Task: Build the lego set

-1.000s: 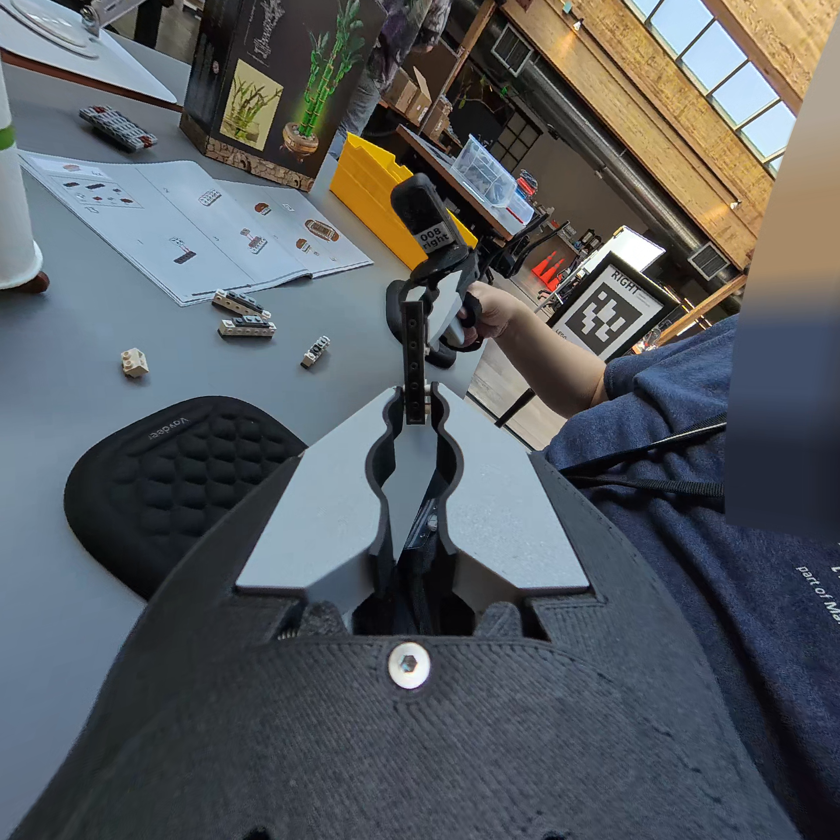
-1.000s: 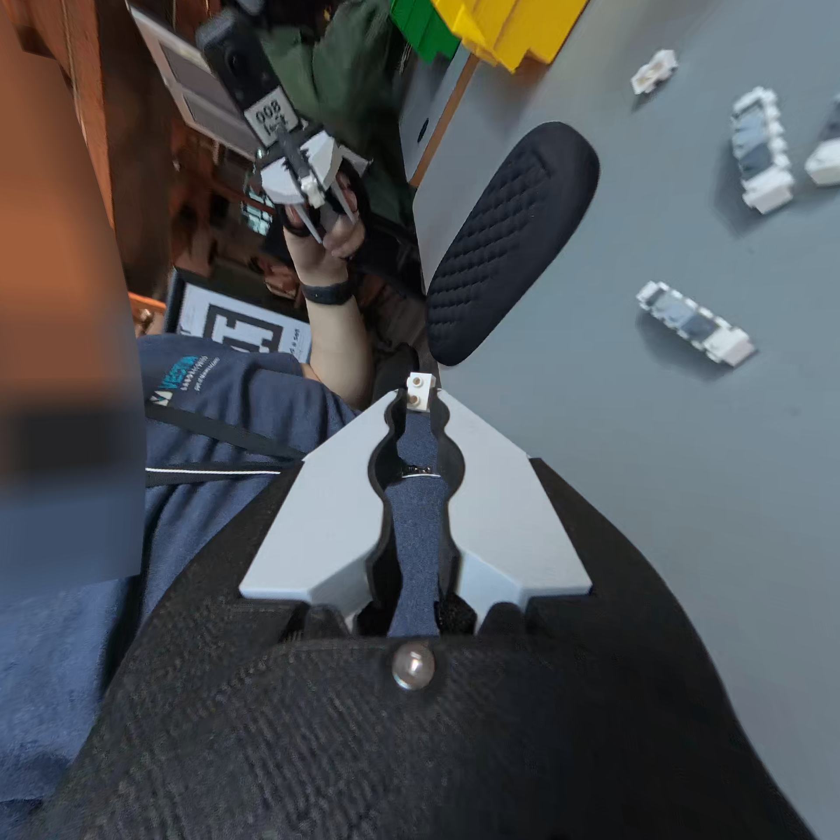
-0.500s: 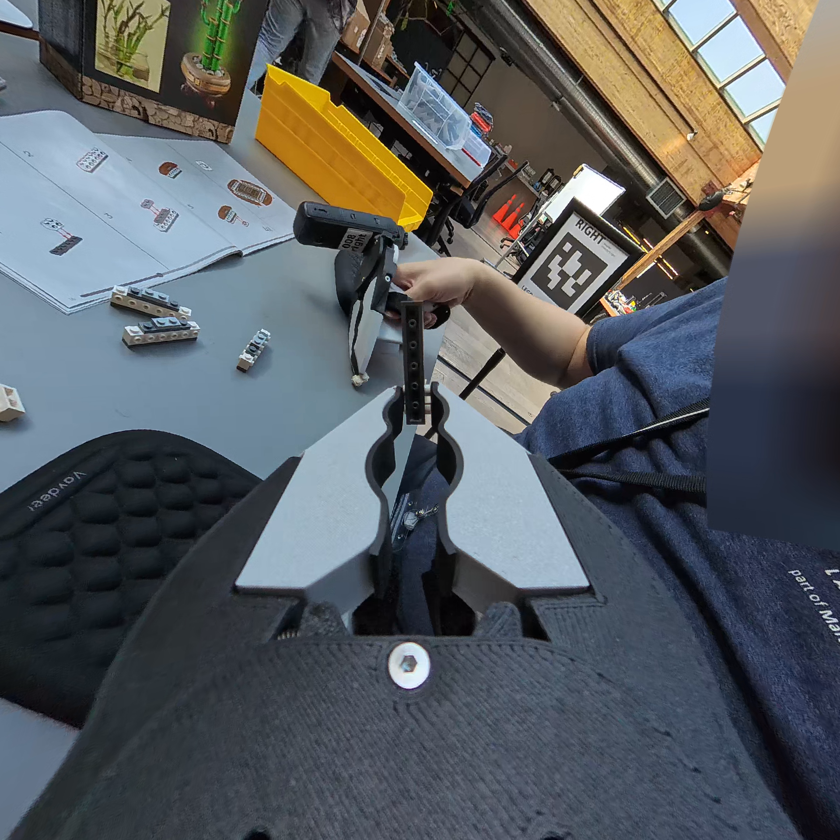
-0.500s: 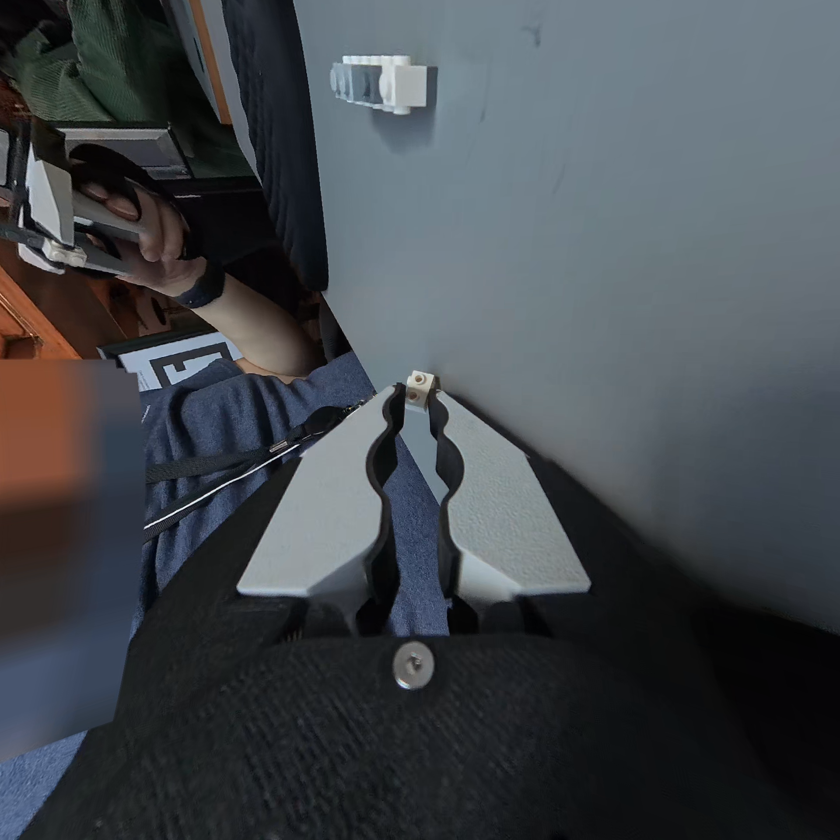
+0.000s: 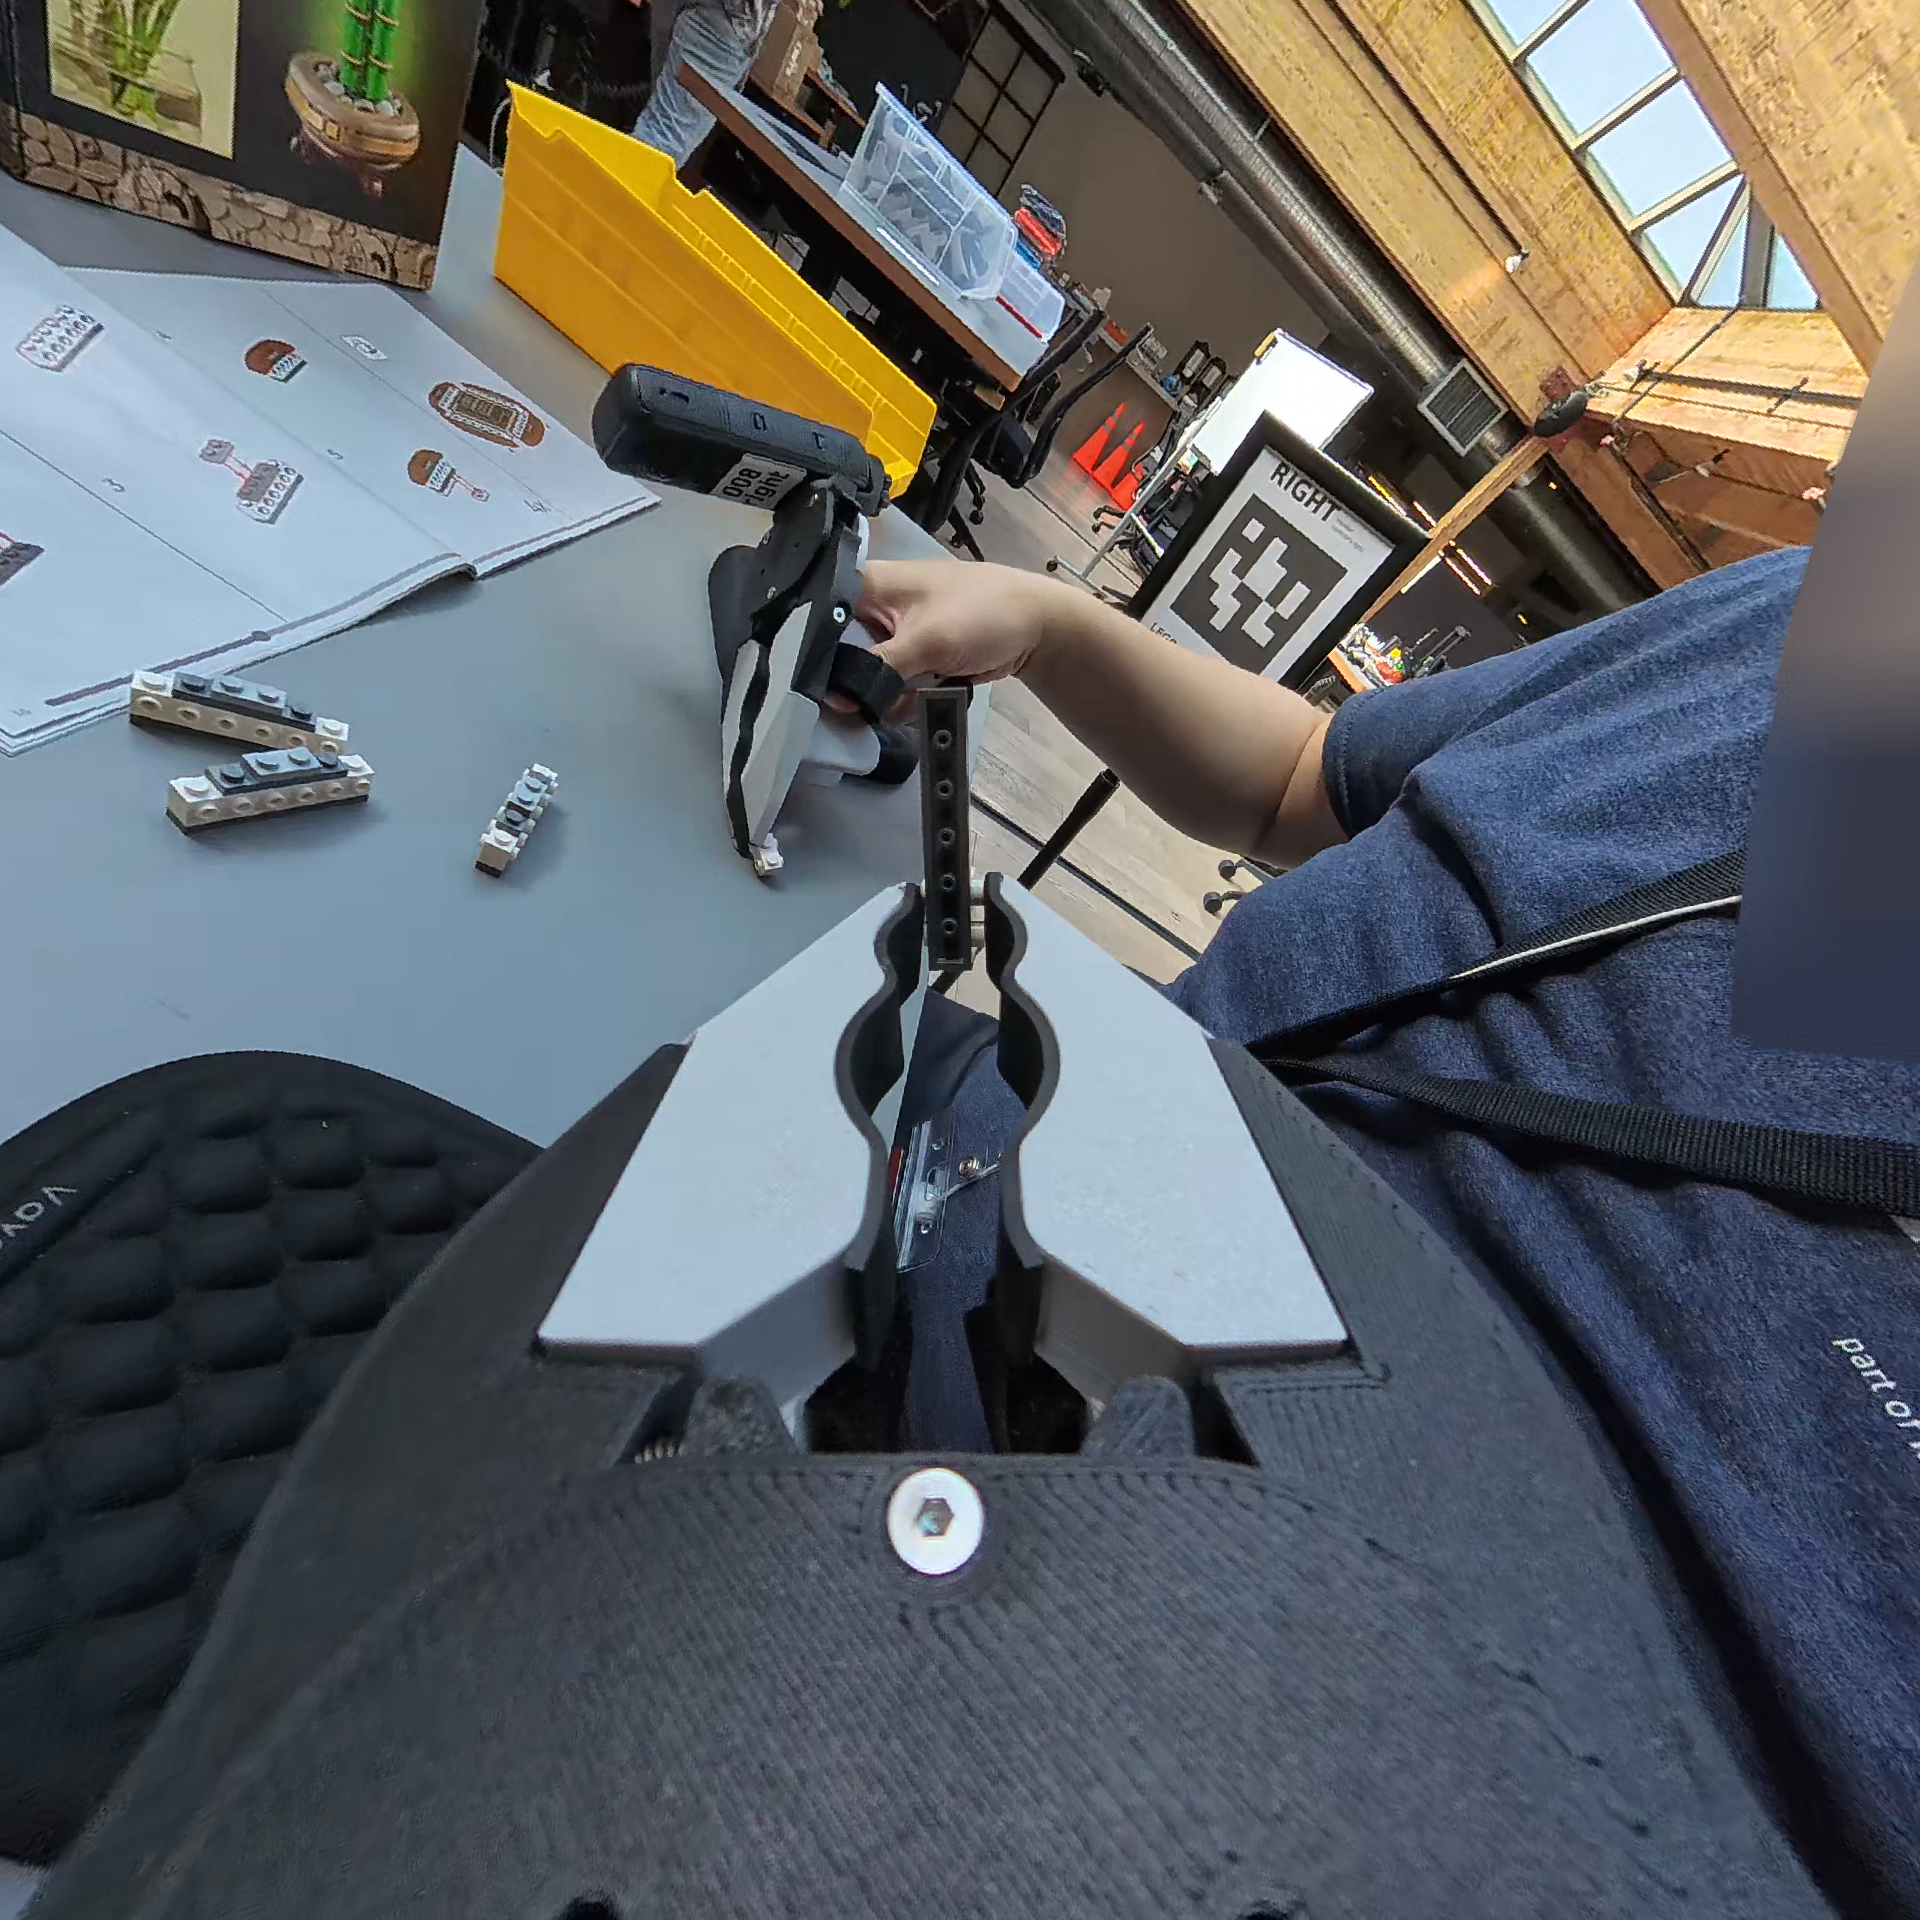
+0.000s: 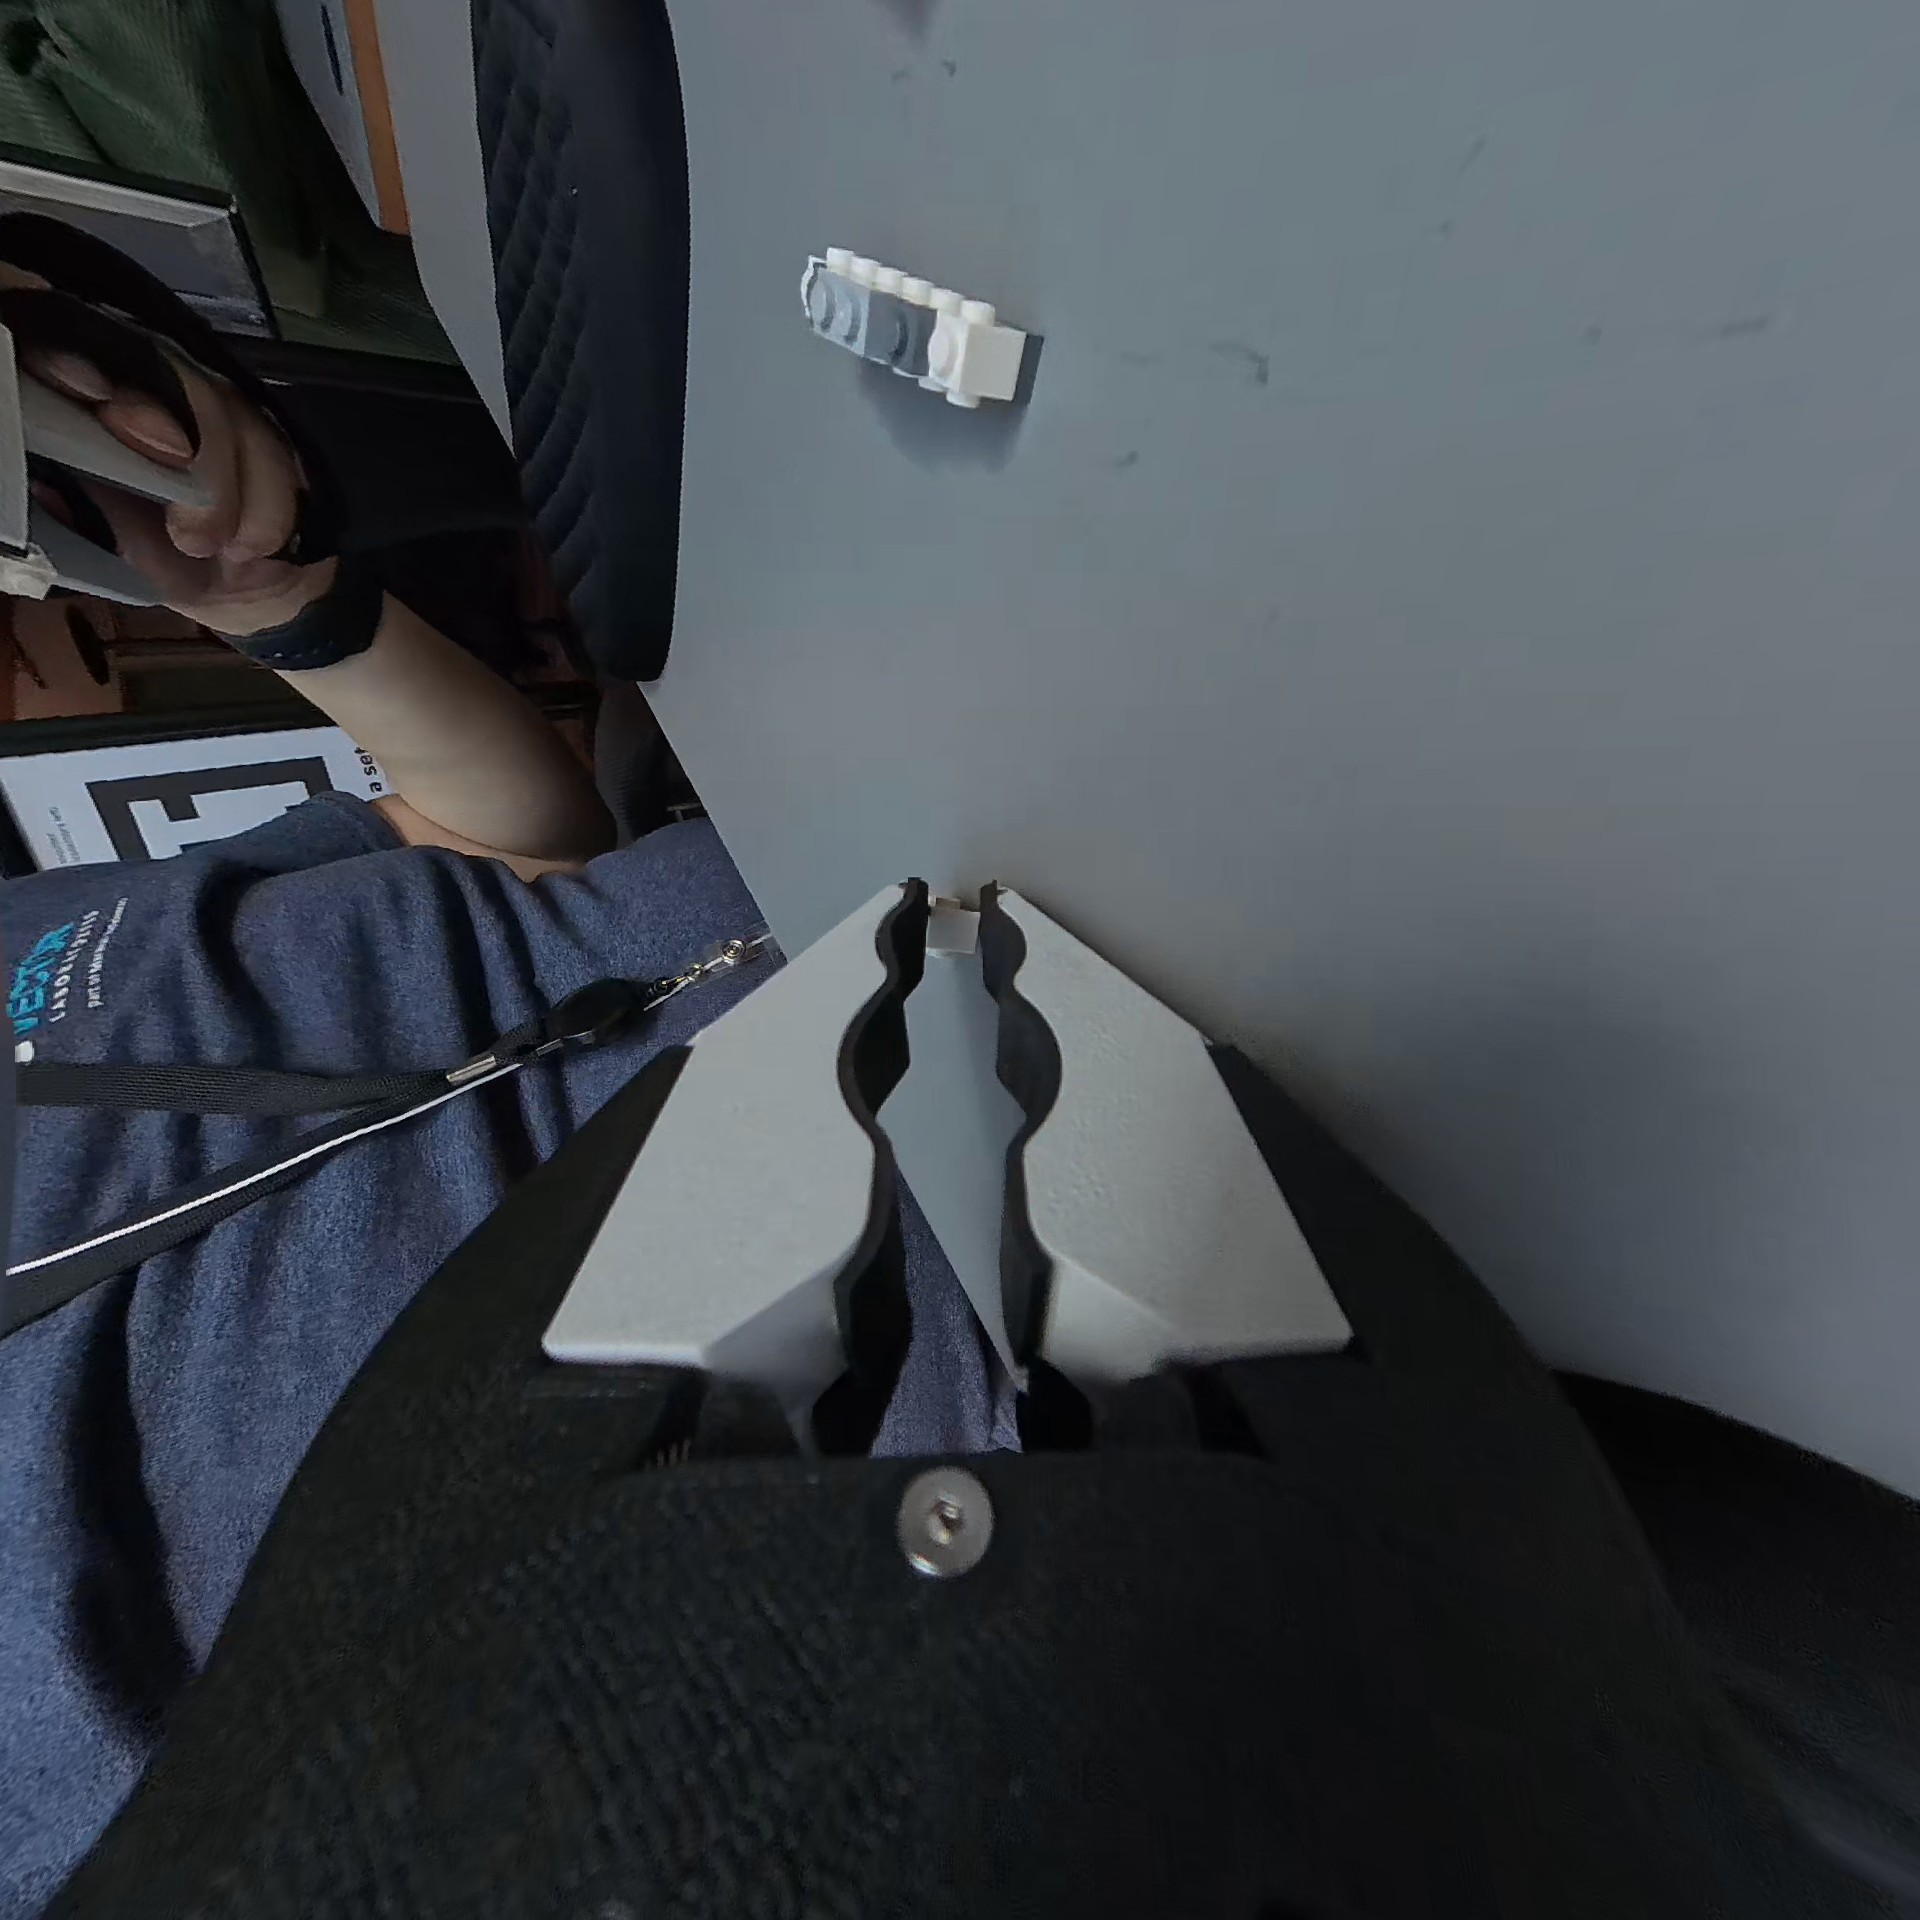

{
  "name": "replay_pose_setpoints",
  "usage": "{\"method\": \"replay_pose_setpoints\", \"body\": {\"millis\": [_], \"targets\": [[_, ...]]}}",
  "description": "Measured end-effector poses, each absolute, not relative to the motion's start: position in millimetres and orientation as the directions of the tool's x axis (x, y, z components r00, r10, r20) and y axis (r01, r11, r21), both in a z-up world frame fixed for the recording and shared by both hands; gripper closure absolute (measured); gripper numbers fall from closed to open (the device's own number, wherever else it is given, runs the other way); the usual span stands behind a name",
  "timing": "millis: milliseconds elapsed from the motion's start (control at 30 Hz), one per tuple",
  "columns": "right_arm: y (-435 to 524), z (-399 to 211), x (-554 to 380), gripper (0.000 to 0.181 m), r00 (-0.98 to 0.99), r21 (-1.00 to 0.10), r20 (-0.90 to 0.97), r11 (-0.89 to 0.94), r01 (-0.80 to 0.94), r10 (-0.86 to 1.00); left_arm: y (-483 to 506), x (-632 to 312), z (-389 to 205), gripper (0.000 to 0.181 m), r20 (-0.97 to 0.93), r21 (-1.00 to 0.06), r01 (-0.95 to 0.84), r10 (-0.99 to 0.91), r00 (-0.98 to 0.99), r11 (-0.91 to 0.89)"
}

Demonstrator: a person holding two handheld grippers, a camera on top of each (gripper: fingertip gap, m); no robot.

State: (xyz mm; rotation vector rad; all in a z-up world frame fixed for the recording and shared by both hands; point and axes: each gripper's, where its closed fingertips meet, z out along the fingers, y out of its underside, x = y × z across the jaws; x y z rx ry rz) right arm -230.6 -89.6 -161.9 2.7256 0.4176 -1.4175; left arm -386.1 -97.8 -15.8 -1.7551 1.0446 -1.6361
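Observation:
My left gripper (image 5: 951, 906) is shut on the lower end of a long black brick with holes (image 5: 945, 800) and holds it upright above the table's near edge. My right gripper (image 6: 951, 902) is shut on a small white brick (image 6: 954, 927), with its tips down against the grey table (image 6: 1455, 623). In the left wrist view the right gripper (image 5: 766, 854) stands tip-down on the table, just left of the black brick. A short white and grey brick assembly (image 6: 920, 327) lies ahead of the right gripper; it also shows in the left wrist view (image 5: 516, 816).
Two longer tan and black brick strips (image 5: 239, 712) (image 5: 270, 790) lie on the table left of the short assembly. An open instruction booklet (image 5: 260, 447), a yellow bin (image 5: 675, 270) and the set's box (image 5: 229, 114) sit behind. A black wrist pad (image 5: 208, 1247) lies at the near edge. There is about 20 centimetres between the tips of the two grippers.
My right gripper has swung down from mid-air and set its tips with the white brick on the table. My left gripper still holds the black brick raised.

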Motion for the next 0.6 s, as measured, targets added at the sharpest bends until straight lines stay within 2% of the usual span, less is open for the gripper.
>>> {"method": "replay_pose_setpoints", "body": {"millis": [167,233,267,333,400,433,500,600], "targets": [[-83,-148,-235,0.172,0.510,-0.219,-0.797,-0.942,0.255,0.323,-99,-386,-16,0.172,0.580,-0.802,-0.190,-0.814,-0.027,-0.566],[-80,-138,-233,0.181,0.482,-0.300,-0.787,-0.922,0.245,0.385,-101,-388,-19,0.172,0.587,-0.797,-0.191,-0.810,-0.020,-0.573],[-77,-132,-232,0.181,0.473,-0.353,-0.768,-0.902,0.248,0.431,-103,-389,-21,0.172,0.592,-0.793,-0.192,-0.806,-0.015,-0.579],[-78,-118,-237,0.175,0.409,-0.540,-0.662,-0.778,0.321,0.628,-104,-391,-24,0.172,0.602,-0.784,-0.193,-0.799,-0.003,-0.590],[-77,-119,-238,0.170,0.401,-0.657,-0.447,-0.598,0.460,0.800,-104,-393,-27,0.172,0.609,-0.778,-0.190,-0.793,0.007,-0.599],[-75,-124,-237,0.168,0.403,-0.671,-0.329,-0.512,0.536,0.854,-103,-394,-28,0.172,0.612,-0.775,-0.189,-0.791,0.012,-0.603],[-67,-135,-229,0.164,0.424,-0.628,-0.164,-0.426,0.651,0.891,-103,-394,-28,0.172,0.615,-0.773,-0.188,-0.789,0.019,-0.607],[-69,-141,-231,0.162,0.384,-0.602,-0.122,-0.376,0.705,0.915,-104,-392,-27,0.172,0.608,-0.776,-0.191,-0.793,0.024,-0.601]]}}
